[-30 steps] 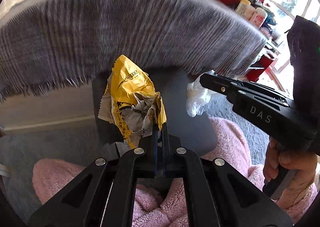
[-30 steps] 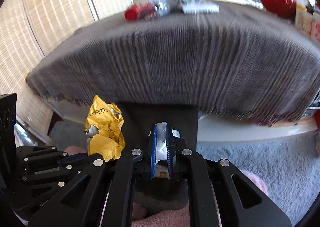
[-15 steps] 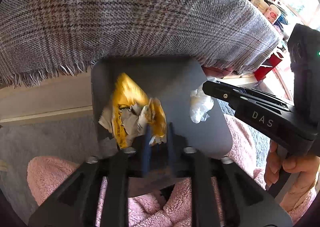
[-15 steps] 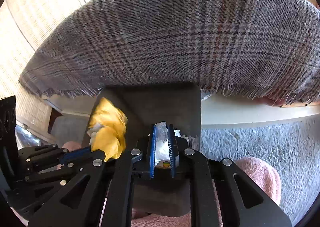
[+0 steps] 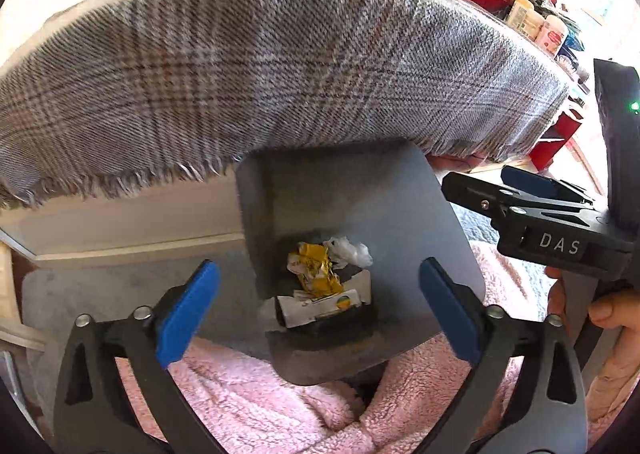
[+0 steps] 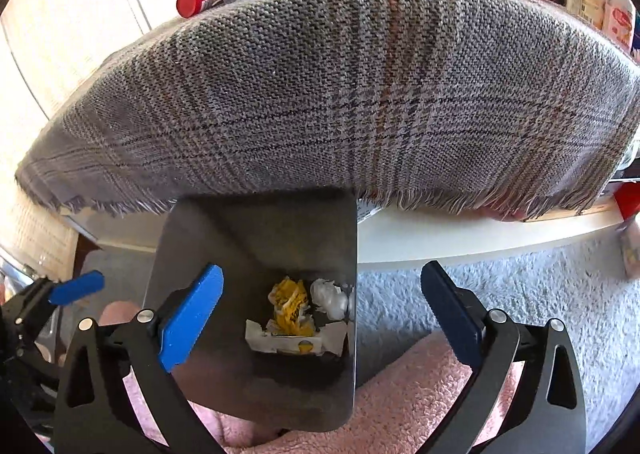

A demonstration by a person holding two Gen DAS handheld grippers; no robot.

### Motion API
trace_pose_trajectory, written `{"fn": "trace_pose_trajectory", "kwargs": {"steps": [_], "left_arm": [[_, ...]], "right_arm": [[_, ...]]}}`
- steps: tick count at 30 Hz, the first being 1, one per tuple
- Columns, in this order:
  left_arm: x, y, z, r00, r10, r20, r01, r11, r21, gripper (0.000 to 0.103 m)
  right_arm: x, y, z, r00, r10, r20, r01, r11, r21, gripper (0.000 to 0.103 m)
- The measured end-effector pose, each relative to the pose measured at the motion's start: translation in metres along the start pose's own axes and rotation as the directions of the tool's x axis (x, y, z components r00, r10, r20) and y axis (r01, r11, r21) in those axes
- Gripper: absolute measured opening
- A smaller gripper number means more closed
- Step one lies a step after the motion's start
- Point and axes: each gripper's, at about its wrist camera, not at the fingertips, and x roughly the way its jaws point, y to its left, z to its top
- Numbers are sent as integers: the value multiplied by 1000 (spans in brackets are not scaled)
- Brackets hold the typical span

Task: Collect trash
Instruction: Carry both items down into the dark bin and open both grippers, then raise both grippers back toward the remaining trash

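Left wrist view: left claw (image 5: pixel 318 304) and right claw (image 6: pixel 320 308) both opening wide, nothing between pads, yellow wrapper (image 5: pixel 316 268) and white plastic wad (image 5: pixel 348 250) lie below them at bottom of grey bin (image 5: pixel 360 190).

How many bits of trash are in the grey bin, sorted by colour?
Yellow: 1, the crumpled yellow wrapper
White plastic: 1, the scrunched clear-white plastic scrap
White card: 1, the flattened white carton piece underneath
Total: 3 in the grey metal bin
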Motion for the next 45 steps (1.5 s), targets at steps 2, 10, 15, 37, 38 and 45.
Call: {"fn": "trace_pose_trajectory", "kwargs": {"steps": [2,10,15,37,38,45], "left_arm": [[-4,2,0,1000,10,5,-10,1000,3,95],[-27,9,4,998,32,54,-32,999,-10,95],[-38,13,7,995,44,89,-43,999,-9,95],[-60,22,127,961,-2,278,-4,1000,21,94],[-57,21,131,962,-1,274,-6,1000,25,94],[-28,20,166,973,1,233,-13,999,50,77]], "right_arm": [[-5,0,2,1000,2,9,-2,1000,-2,100],[-34,-5,9,997,16,81,-16,1000,5,100],[-56,-3,18,989,27,145,-26,1000,-6,100],[-57,-29,127,951,-72,301,74,997,5,100],[-53,-31,130,953,-73,294,74,997,9,100],[-25,-31,149,964,-50,262,62,997,-36,99]]}}
